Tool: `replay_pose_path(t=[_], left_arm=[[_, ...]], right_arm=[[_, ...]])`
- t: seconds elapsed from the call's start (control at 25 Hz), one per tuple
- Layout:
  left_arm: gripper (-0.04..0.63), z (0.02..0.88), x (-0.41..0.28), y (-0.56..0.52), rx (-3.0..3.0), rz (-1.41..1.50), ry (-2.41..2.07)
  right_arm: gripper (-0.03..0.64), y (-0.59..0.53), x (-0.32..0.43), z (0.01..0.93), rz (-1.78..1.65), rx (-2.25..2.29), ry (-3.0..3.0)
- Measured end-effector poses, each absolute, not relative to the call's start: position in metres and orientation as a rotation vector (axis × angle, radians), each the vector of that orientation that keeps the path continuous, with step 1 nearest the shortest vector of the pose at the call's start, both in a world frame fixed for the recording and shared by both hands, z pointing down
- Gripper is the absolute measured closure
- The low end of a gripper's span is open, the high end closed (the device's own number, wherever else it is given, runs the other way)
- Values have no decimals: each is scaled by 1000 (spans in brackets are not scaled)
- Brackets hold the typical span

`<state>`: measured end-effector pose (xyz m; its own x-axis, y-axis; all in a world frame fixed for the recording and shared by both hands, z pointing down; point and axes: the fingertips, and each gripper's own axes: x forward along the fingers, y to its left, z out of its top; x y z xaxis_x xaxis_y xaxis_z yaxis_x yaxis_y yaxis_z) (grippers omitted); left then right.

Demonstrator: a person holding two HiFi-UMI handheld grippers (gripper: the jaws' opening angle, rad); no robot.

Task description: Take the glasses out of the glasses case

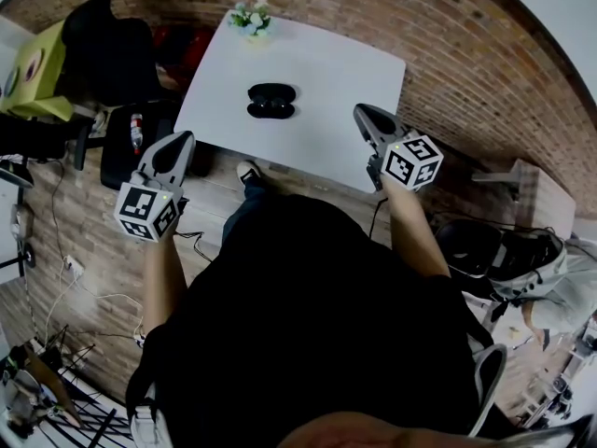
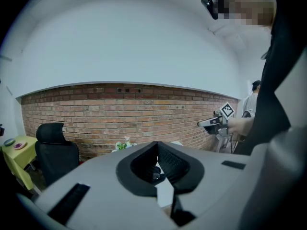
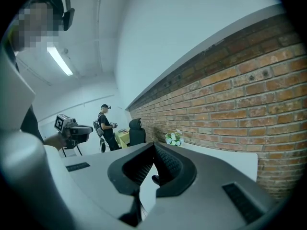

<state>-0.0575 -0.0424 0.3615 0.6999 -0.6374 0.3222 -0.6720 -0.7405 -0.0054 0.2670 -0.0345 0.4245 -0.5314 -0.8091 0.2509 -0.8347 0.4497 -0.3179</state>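
Glasses case [image 1: 270, 101] lay on the counter [image 1: 354, 73], apparently open, well apart from both claws. Left claw [image 1: 182, 144] and right claw [image 1: 364, 118] were each closed tip to tip, empty. Glasses not resolvable; judged light and fragile, so grip the frame bridge, not the lenses.

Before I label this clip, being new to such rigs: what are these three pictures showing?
No robot here: a person holds a two-jaw gripper in each hand. The head view looks down from their head at the left gripper and right gripper; the marker cubes are part of them. The other two views ride on the grippers, looking along the jaws. Both pairs of jaws are together, holding nothing. On the white table lie a dark case and small flowers. Neither gripper touches the case.
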Motion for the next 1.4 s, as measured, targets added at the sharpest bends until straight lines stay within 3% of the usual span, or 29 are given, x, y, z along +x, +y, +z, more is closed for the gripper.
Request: replay_pose_path(t=[1.4], left_arm=[[586, 388, -99, -167, 2744, 490, -1067]], right_arm=[[600, -145, 230, 458, 699, 1512, -2536]])
